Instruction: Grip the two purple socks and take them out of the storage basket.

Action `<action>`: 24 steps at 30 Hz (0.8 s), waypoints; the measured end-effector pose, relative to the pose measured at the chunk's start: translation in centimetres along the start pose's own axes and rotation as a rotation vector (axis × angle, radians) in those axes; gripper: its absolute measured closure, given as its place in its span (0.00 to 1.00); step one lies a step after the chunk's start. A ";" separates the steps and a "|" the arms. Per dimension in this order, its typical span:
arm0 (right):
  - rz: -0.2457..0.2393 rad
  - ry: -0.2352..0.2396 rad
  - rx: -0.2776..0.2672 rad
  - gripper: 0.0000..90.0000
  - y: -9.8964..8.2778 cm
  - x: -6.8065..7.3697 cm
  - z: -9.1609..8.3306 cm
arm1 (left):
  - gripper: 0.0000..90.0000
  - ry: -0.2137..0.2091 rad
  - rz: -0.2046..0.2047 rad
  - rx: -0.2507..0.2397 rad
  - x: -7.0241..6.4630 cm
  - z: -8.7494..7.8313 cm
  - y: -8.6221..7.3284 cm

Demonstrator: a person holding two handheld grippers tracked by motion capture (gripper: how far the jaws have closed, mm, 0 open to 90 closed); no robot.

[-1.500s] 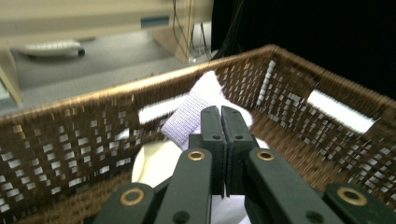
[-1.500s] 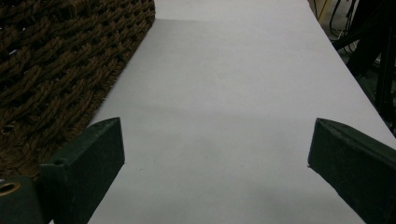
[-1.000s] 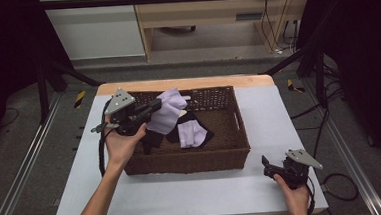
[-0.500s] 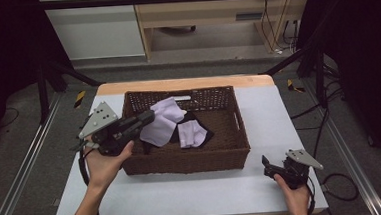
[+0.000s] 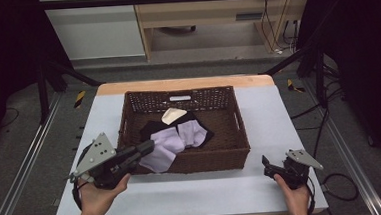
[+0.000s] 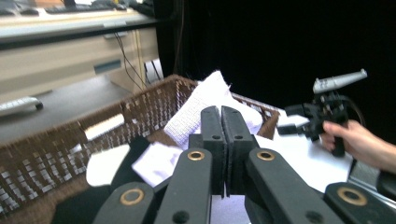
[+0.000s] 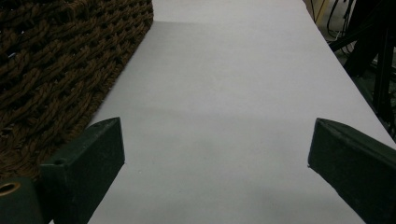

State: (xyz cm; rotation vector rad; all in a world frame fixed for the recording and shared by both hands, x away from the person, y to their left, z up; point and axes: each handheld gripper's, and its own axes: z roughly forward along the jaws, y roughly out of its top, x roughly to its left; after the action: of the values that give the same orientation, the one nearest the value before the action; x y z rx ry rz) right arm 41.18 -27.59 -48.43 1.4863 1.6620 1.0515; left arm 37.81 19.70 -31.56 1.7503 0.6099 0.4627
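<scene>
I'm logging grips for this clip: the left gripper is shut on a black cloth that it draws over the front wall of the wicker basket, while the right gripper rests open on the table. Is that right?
Not quite: the cloth in the left gripper is pale lilac, not black, as the high view shows. The rest holds: it hangs over the front wall of the wicker basket, and the right gripper rests open on the table.

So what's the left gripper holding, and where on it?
The left gripper pinches the pale lilac cloth by its near edge, at the basket's front left corner.
</scene>
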 end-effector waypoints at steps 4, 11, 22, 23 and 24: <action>-0.002 0.000 -0.004 0.05 0.0 0.0 0.0 | 0.99 -0.012 -0.010 0.033 -0.4 -0.1 -1.7; -0.001 -0.001 -0.005 0.05 0.0 0.0 0.0 | 0.99 -0.034 -0.027 0.150 -1.1 1.0 -5.5; -0.003 0.002 -0.002 0.05 0.0 0.0 0.0 | 0.98 -0.037 -0.056 0.341 -1.1 4.0 -10.6; -0.003 0.001 -0.003 0.05 0.0 0.0 0.0 | 0.98 -0.037 -0.059 0.360 -1.1 4.4 -11.1; -0.007 0.002 -0.002 0.05 0.0 0.0 0.0 | 0.98 -0.036 -0.056 0.375 -1.0 4.7 -11.4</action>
State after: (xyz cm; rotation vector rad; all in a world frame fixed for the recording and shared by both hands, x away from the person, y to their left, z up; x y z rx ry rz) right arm 41.14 -27.56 -48.44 1.4777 1.6655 1.0516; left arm 37.99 17.71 -43.79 2.0843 0.7536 0.2889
